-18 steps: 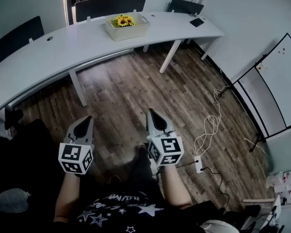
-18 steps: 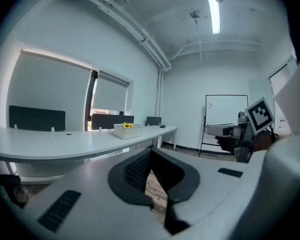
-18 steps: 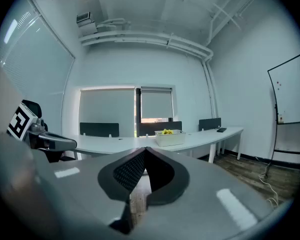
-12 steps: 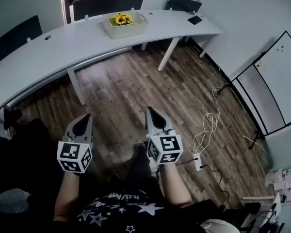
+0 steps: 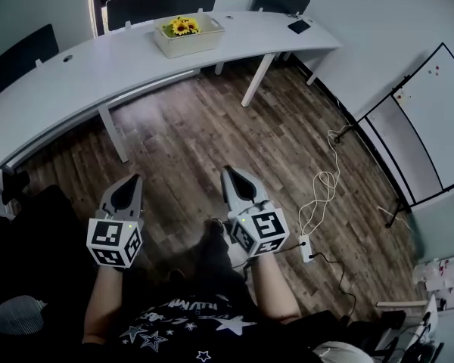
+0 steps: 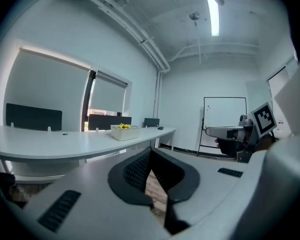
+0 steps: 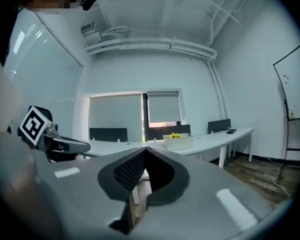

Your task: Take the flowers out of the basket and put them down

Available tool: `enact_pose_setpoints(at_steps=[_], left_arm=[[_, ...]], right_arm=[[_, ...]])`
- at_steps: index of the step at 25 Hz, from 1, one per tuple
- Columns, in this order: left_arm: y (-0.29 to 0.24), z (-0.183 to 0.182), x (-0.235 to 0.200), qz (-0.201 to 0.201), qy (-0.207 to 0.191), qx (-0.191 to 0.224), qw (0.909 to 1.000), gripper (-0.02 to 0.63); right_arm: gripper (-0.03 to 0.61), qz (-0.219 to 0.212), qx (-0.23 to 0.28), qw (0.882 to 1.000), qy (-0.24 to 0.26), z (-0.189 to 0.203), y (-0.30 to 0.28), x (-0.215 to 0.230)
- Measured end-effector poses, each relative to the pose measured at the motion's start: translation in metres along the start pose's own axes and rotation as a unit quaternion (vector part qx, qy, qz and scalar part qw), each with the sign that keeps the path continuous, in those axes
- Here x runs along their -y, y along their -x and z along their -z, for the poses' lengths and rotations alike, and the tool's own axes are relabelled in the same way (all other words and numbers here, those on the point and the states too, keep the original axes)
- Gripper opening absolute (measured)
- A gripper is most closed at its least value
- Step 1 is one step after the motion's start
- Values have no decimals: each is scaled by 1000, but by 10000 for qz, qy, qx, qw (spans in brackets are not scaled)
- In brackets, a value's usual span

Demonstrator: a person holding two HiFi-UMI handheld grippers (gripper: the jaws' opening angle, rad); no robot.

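Yellow sunflowers point(image 5: 183, 26) stand in a pale rectangular basket point(image 5: 188, 42) on the far curved white table point(image 5: 76, 82). The basket point(image 6: 124, 132) also shows small in the left gripper view, and the basket point(image 7: 178, 141) shows in the right gripper view with the flowers point(image 7: 175, 135) in it. My left gripper point(image 5: 132, 180) and right gripper point(image 5: 228, 173) are held low over the wood floor, far from the table. Both are shut with nothing between their jaws.
Dark chairs point(image 5: 159, 2) line the far side of the table. A phone point(image 5: 299, 26) lies on its right end. A whiteboard point(image 5: 427, 119) stands at the right, and a cable with a power strip point(image 5: 309, 246) lies on the floor. A person's dark clothes point(image 5: 189, 316) fill the bottom.
The view has shifted: the table and basket sit slightly higher and further left in the frame. Both grippers stay shut and low, about where they were.
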State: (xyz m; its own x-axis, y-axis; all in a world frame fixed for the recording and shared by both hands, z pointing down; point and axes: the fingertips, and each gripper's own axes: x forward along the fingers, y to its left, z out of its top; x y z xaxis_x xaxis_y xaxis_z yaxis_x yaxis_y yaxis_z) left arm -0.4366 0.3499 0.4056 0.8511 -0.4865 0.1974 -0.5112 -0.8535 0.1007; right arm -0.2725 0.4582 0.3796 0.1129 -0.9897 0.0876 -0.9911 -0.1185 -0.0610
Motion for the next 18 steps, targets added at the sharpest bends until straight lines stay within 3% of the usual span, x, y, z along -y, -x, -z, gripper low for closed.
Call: enact_pose_setpoints(at_steps=[7, 18], left_arm=[[-30, -3, 14, 110, -78, -28, 9999, 9], [-121, -6, 2, -71, -25, -185, 9998, 9]], right_arm=[[2, 273, -106, 9994, 174, 10, -9, 33], [2, 194, -392, 9990, 47, 27, -85, 111]])
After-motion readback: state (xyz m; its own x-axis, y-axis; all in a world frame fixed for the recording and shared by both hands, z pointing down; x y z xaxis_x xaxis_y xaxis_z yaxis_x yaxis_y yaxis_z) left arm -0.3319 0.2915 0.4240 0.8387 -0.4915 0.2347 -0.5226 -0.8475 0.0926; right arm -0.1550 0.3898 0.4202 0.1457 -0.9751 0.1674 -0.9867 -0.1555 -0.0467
